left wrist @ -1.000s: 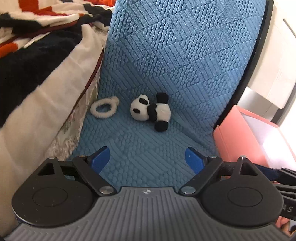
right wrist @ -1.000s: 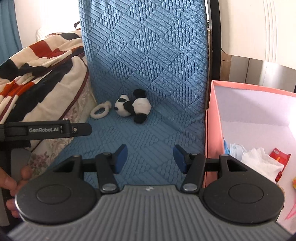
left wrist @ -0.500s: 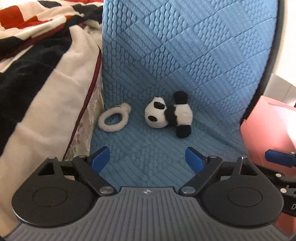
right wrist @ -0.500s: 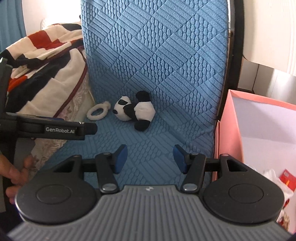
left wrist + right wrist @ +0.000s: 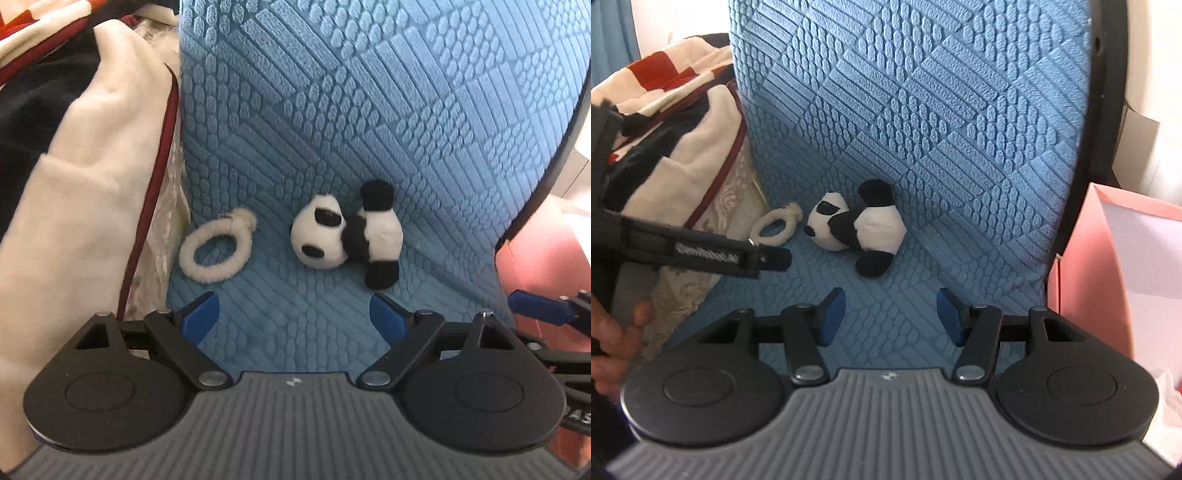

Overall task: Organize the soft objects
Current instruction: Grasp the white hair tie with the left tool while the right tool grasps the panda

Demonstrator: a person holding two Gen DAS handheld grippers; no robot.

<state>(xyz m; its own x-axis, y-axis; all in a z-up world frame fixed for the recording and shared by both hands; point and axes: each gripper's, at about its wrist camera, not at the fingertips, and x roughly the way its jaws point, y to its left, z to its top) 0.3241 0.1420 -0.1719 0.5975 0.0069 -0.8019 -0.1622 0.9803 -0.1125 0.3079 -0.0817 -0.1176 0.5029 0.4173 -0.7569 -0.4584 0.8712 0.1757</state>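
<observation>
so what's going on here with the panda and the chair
A person holds a pair of tongs in each hand over a blue textured chair seat. A small black-and-white plush panda lies on its side there, with a fluffy cream hair tie beside it, apart. The left tongs and right tongs are both open and empty, aimed at the two items. Nothing is picked up yet. A pink box stands open to the right.

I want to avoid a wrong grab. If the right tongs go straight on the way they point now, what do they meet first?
Probably the toy panda: it lies just ahead of the open right tongs, slightly left of centre, on the blue seat. Depth is unclear; they might touch the seat first.
</observation>
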